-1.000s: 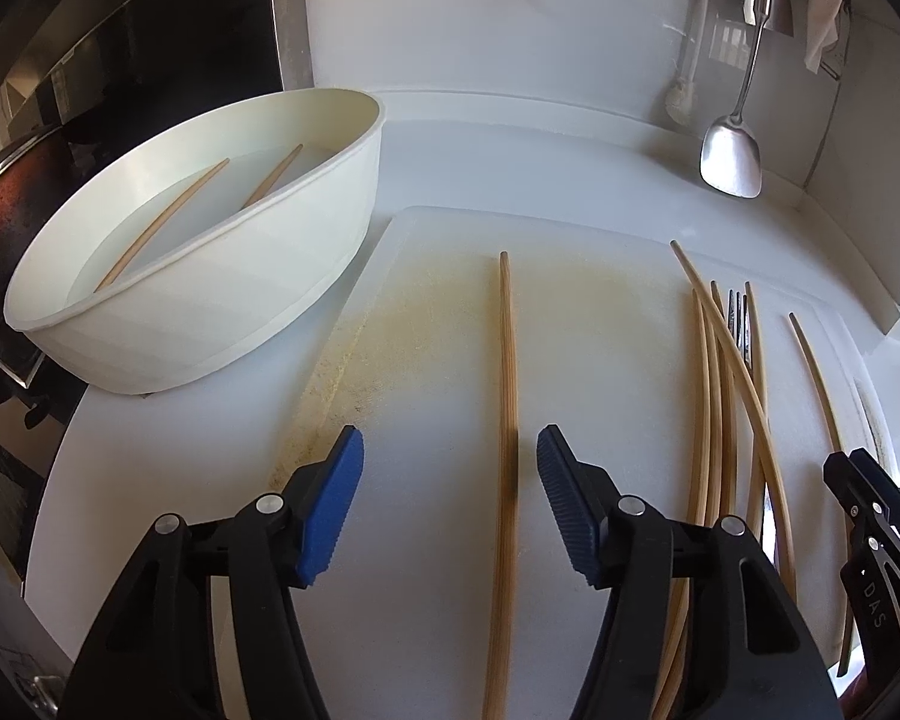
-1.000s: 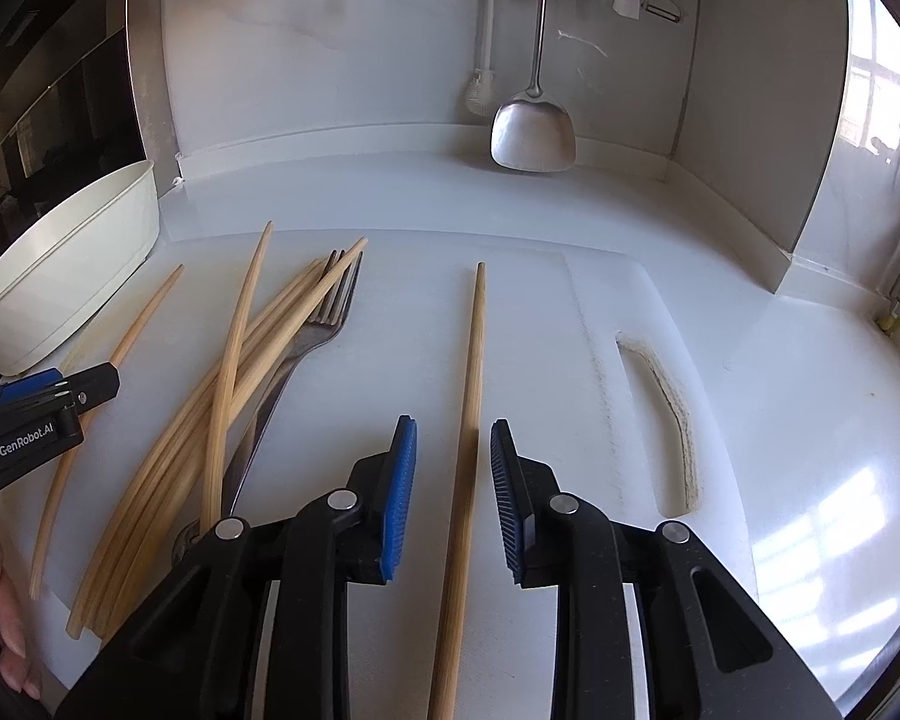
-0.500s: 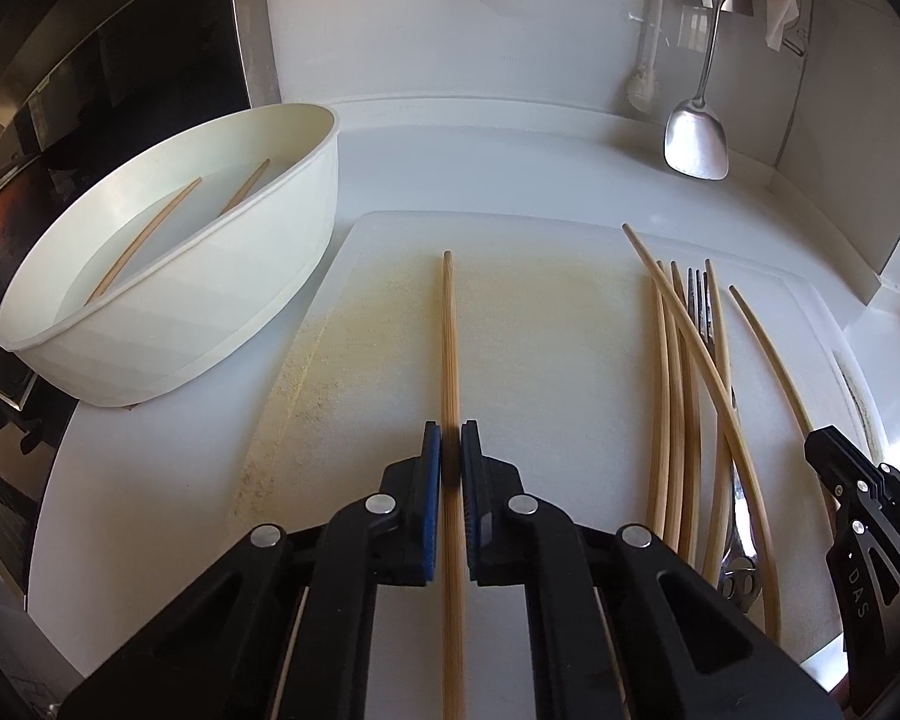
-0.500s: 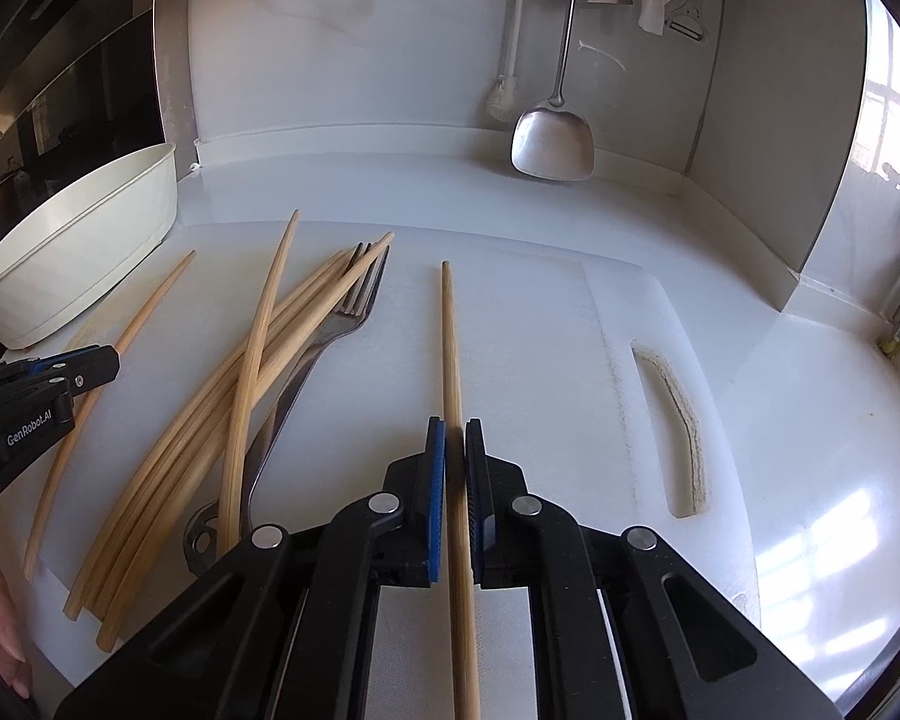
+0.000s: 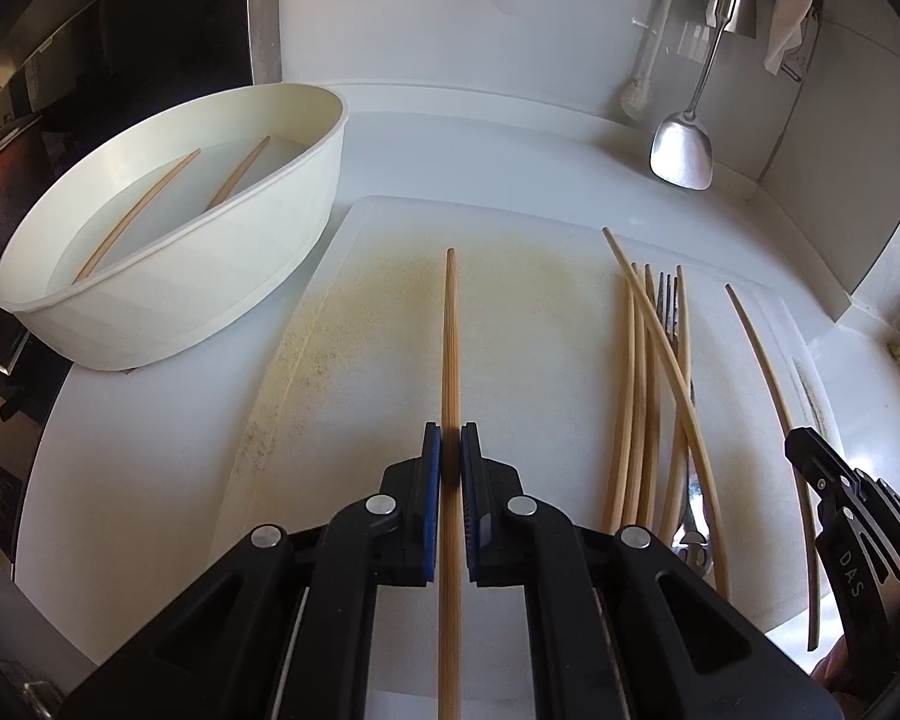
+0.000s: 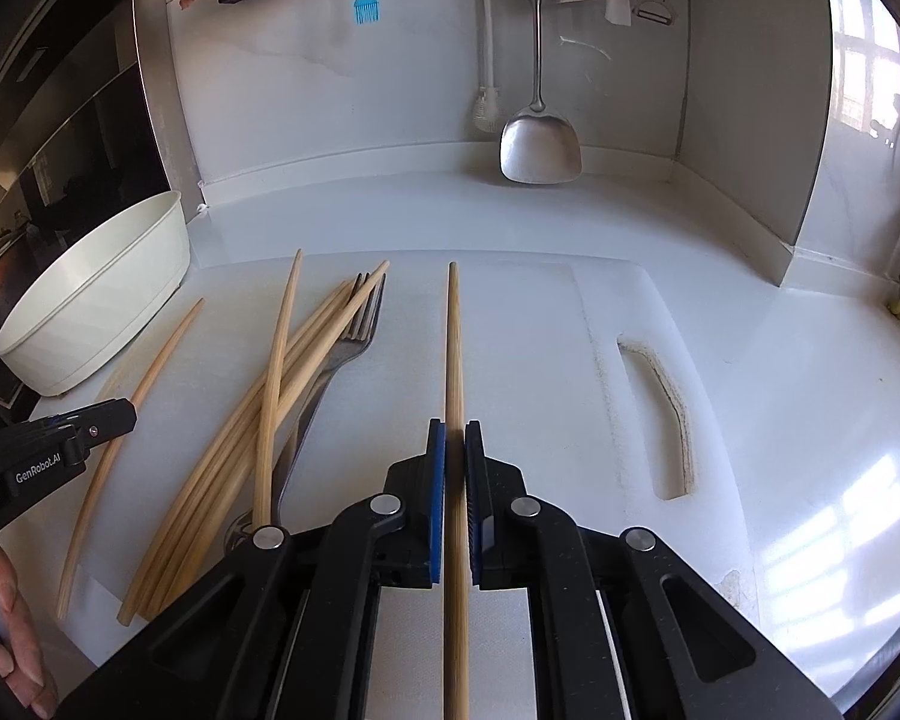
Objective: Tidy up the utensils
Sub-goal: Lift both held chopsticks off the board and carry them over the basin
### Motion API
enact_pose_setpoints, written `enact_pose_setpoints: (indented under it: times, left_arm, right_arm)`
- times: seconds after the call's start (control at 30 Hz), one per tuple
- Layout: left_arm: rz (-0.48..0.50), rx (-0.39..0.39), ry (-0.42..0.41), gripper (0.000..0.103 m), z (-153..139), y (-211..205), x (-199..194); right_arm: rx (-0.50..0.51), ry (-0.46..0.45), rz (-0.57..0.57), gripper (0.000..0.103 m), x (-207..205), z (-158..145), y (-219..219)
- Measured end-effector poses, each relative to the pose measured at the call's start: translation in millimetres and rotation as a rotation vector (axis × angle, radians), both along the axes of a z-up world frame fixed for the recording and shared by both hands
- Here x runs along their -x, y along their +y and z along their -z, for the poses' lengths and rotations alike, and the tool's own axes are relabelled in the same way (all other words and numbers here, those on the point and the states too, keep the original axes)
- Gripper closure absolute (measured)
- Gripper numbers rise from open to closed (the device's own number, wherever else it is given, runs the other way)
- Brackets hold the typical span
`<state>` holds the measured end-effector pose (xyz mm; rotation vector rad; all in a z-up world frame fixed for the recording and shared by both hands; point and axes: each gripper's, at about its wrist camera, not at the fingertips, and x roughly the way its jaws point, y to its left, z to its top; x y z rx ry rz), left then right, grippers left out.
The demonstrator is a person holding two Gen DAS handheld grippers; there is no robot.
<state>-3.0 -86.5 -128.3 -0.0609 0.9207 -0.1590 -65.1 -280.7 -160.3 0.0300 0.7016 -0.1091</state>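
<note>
My left gripper [image 5: 450, 450] is shut on a wooden chopstick [image 5: 450, 336] that points away over the white cutting board [image 5: 528, 240]. My right gripper [image 6: 455, 444] is shut on another wooden chopstick [image 6: 453, 342] over the same board [image 6: 570, 360]. A pile of several chopsticks [image 5: 642, 396] lies on a metal fork [image 5: 669, 300] between the two grippers; the pile [image 6: 270, 408] and fork [image 6: 354, 342] show left of my right gripper. A white oval bowl [image 5: 198, 300] at the left holds two chopsticks [image 5: 144, 210].
A metal spatula [image 6: 540, 144] and a white brush [image 6: 486, 108] hang on the back wall. The bowl [image 6: 90, 312] stands at the board's left end beside a dark stove. The board has a handle slot [image 6: 660, 408] at the right. Walls close the back right corner.
Both grippers closed from open onto their chopsticks between one second and half a second ago. Since then both views have risen a little with the chopsticks held.
</note>
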Motion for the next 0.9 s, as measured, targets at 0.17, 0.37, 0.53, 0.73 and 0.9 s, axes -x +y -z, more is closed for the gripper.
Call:
enact_pose_setpoints:
  times: [0.17,0.37,0.53,0.73,0.9]
  left_arm:
    - [0.009,0.015,-0.007,0.096,-27.3,0.9,6.0]
    - [-0.009,0.038,-0.024,0.096,-76.7,16.9,18.3]
    - [-0.085,0.055,-0.069,0.096,-118.4,54.4,23.5]
    - [-0.133,0.051,-0.103,0.096,-140.1,111.9,4.7]
    - [-0.119,0.032,-0.120,0.096,-142.5,172.7,-32.0]
  right_arm:
    - [-0.014,-0.013,-0.013,0.097,4.7,-22.8,3.3]
    - [-0.028,-0.052,-0.084,0.097,9.0,-72.5,22.0]
    - [-0.040,-0.093,-0.167,0.097,1.4,-114.5,51.9]
    - [-0.063,-0.108,-0.255,0.097,-25.9,-137.9,120.3]
    - [-0.089,-0.097,-0.274,0.097,-65.2,-134.9,188.7]
